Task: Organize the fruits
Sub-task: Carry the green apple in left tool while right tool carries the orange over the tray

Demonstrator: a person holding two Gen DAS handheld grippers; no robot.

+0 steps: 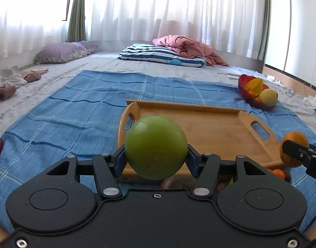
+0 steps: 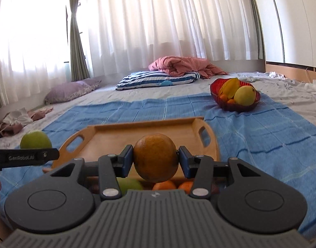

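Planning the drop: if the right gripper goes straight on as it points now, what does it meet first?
Probably the wooden tray: the right gripper, shut on the orange, points slightly down over its bare floor. Depth is unclear.

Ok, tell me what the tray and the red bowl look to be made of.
Tray: looks like bamboo or pale wood, smooth satin finish; warm tan with faint grain and cut-out handles.
Red bowl: probably glass or clear plastic, glossy; the red wall is see-through, and its rim appears ribbed. Which of the two, I cannot tell.
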